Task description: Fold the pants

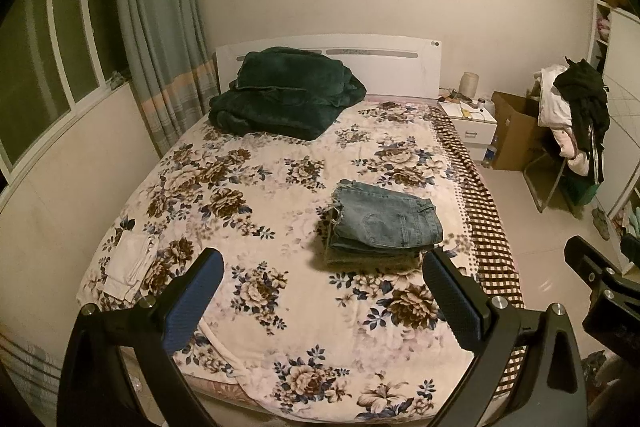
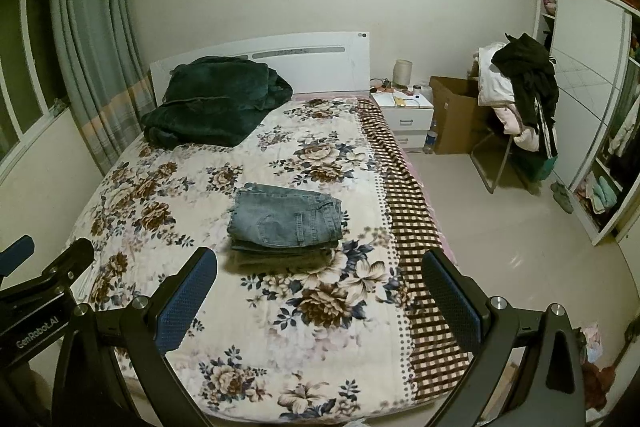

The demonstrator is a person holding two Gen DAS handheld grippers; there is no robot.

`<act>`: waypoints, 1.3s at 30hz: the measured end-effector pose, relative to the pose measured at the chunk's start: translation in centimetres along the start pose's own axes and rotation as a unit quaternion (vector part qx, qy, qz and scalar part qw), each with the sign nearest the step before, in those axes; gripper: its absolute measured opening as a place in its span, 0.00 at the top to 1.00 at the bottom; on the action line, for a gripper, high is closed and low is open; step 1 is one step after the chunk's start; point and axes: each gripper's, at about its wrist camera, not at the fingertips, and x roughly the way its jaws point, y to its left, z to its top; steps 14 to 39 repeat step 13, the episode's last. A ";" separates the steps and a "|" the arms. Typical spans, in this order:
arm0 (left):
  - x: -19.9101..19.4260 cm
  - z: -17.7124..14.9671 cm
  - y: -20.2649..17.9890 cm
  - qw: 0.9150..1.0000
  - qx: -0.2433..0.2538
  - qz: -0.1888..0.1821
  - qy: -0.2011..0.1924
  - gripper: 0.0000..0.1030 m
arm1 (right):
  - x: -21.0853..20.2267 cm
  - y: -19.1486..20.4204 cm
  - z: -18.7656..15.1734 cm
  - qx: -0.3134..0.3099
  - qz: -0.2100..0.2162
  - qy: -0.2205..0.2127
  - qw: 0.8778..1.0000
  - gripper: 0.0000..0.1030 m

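A pair of blue jeans (image 1: 384, 221) lies folded into a compact stack on the floral bedspread (image 1: 248, 195), toward the bed's right side; it also shows in the right wrist view (image 2: 286, 221). My left gripper (image 1: 324, 301) is open and empty, held above the foot of the bed, short of the jeans. My right gripper (image 2: 320, 301) is open and empty, also above the foot of the bed, with the jeans ahead and to its left. Part of the right gripper shows at the right edge of the left wrist view, part of the left gripper at the left edge of the right wrist view.
A dark green blanket (image 1: 284, 93) is piled at the headboard. A folded white cloth (image 1: 130, 263) lies at the bed's left front. Right of the bed are a white nightstand (image 2: 408, 115), a cardboard box (image 2: 456, 115), a clothes-laden chair (image 2: 520, 95) and a wardrobe (image 2: 588, 99).
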 end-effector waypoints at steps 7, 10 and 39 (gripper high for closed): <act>0.1 -0.1 0.2 1.000 -0.002 0.001 0.001 0.01 | 0.4 0.1 0.0 -0.003 0.003 0.001 1.000 0.00; 0.0 0.0 0.3 1.000 -0.001 0.000 -0.002 0.01 | 0.7 0.2 0.0 -0.007 0.006 0.002 1.000 0.00; -0.3 -0.2 0.1 1.000 -0.001 0.002 -0.011 0.01 | 0.8 0.3 0.1 -0.007 0.008 0.003 1.000 0.00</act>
